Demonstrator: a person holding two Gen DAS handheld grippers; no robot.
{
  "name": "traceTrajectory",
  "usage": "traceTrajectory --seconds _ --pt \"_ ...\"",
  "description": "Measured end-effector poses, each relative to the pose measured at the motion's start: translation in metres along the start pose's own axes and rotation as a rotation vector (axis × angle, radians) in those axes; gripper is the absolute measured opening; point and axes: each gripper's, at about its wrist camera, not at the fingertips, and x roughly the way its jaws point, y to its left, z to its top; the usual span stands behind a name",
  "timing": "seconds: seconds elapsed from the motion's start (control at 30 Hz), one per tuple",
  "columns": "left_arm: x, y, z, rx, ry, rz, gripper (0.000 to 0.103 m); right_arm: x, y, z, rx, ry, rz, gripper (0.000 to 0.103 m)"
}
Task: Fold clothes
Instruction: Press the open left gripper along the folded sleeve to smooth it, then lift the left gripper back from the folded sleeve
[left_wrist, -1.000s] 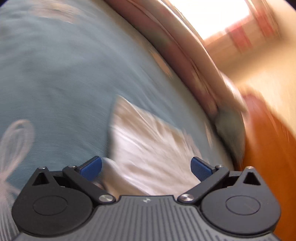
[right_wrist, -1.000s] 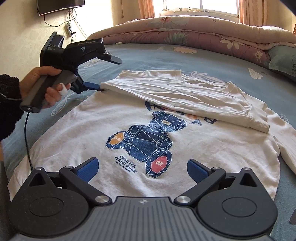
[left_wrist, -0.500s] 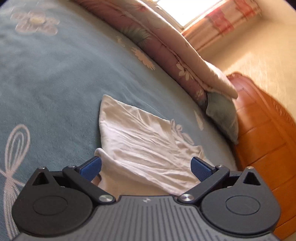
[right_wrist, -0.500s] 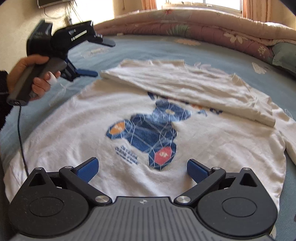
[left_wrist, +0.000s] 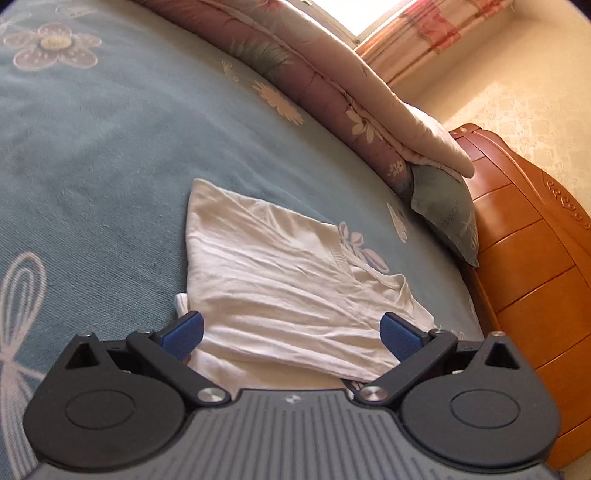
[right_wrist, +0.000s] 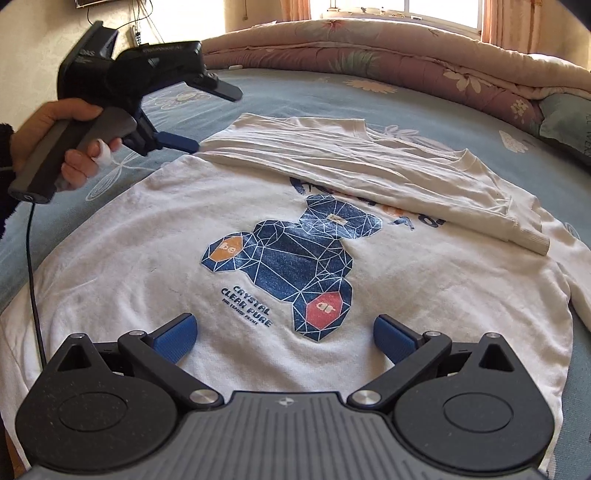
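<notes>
Over on the bed (right_wrist: 332, 92), the white sweatshirt (right_wrist: 288, 258) lies flat with one sleeve (right_wrist: 369, 173) folded slantwise across its chest, left tongs (right_wrist: 195, 118) wide open, empty at the sleeve's shoulder end, right tongs (right_wrist: 284, 332) open over the hem.

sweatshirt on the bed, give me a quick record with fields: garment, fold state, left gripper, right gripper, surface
garment: white sweatshirt with blue bear print
fold state: one sleeve folded across the chest, cuff over the print's far edge
left gripper: open, beside the folded shoulder edge, holding nothing
right gripper: open, above the lower hem area
surface: blue floral bedsheet
</notes>
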Motion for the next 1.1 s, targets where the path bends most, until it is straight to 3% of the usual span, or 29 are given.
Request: traceTrajectory --seconds 0.27,0.37,0.43,0.47,0.53,0.6,0.67,0.8,0.9,1.1 --pt "0.002 -0.074 -0.022 0.217 0.126 0.065 0.102 0.0 0.002 -0.001 -0.005 -0.005 -0.011 0.103" --pt "0.018 -0.07 -0.039 0.246 0.155 0.106 0.102 0.0 0.003 -0.003 -0.01 -0.016 -0.016 0.103" --pt "0.027 -0.054 -0.043 0.201 0.17 0.152 0.102 0.0 0.003 -0.003 -0.01 -0.016 -0.018 0.103" --pt "0.03 -0.047 -0.045 0.184 0.166 0.17 0.102 0.0 0.004 -0.003 -0.01 -0.016 -0.019 0.103" --pt "0.022 -0.035 -0.044 0.192 0.077 0.177 0.102 0.0 0.004 -0.003 -0.01 -0.016 -0.02 0.103" --pt "0.02 -0.034 -0.041 0.241 0.042 0.28 0.102 0.0 0.003 -0.003 -0.01 -0.015 -0.017 0.103" --pt "0.015 -0.038 -0.036 0.265 0.052 0.275 0.102 -0.001 0.004 -0.001 -0.014 -0.006 -0.023 0.103" --pt "0.005 -0.045 -0.036 0.248 0.041 0.083 0.102 -0.006 0.007 0.002 -0.016 -0.009 -0.035 0.103" --pt "0.017 -0.053 -0.045 0.276 0.096 0.096 0.102 -0.011 0.008 0.005 -0.01 -0.058 -0.035 0.103" --pt "0.038 -0.073 -0.062 0.43 0.16 0.226 0.102 -0.012 0.013 -0.009 0.013 0.005 -0.097 0.103"
